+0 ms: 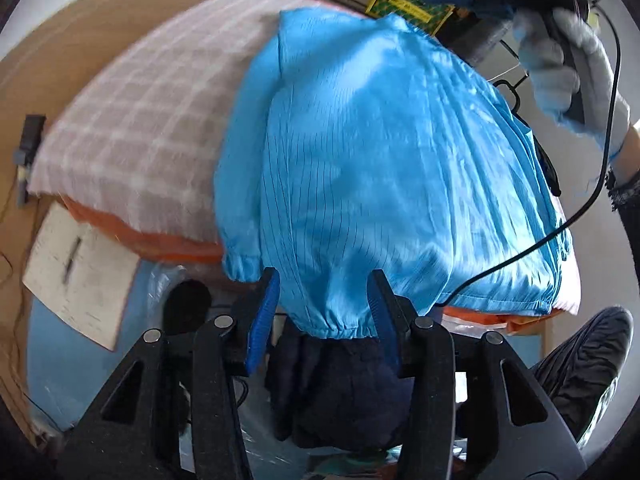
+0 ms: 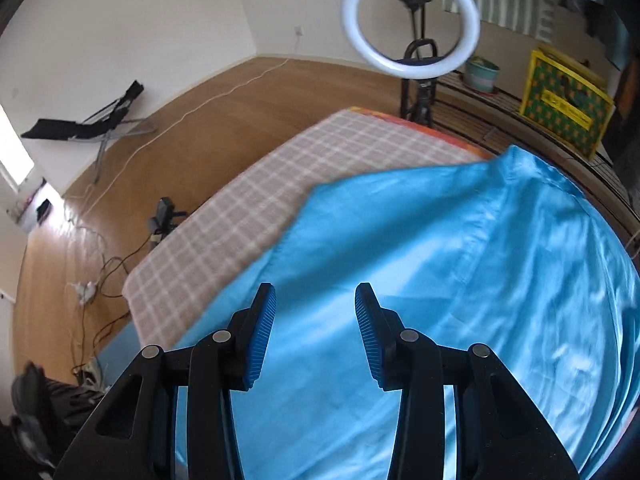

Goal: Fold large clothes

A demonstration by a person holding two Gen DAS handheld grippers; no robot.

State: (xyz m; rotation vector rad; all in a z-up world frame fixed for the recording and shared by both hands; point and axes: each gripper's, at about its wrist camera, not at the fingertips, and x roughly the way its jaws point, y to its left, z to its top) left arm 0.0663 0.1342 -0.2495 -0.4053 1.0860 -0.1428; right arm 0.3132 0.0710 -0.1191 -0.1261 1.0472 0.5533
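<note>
- The blue garment lies spread over a checked blanket that covers a padded surface with an orange layer showing under its edge; in the left wrist view the garment fills the centre and right of the frame.
- The left gripper sits at the lower middle of that view, tilted steeply down, at the near edge of the surface.
- Its jaws stand partly apart. An elastic cuff or hem of the garment hangs between the blue pads, but the pads do not press on it.
- Below the cuff a dark cloth fills the gap between the black finger arms.
- At the upper right of the left wrist view, a white-gloved hand grips the handle of the other gripper, raised above the far side of the garment, with a black cable trailing down across the cloth.
- In the right wrist view the right gripper hovers over the garment at the lower middle of the frame, pointing along the surface toward a ring light at the top.
- Its jaws are moderately apart with nothing between them; only the smooth blue cloth shows behind the gap.
- The wooden floor fills the left of that view.
</note>
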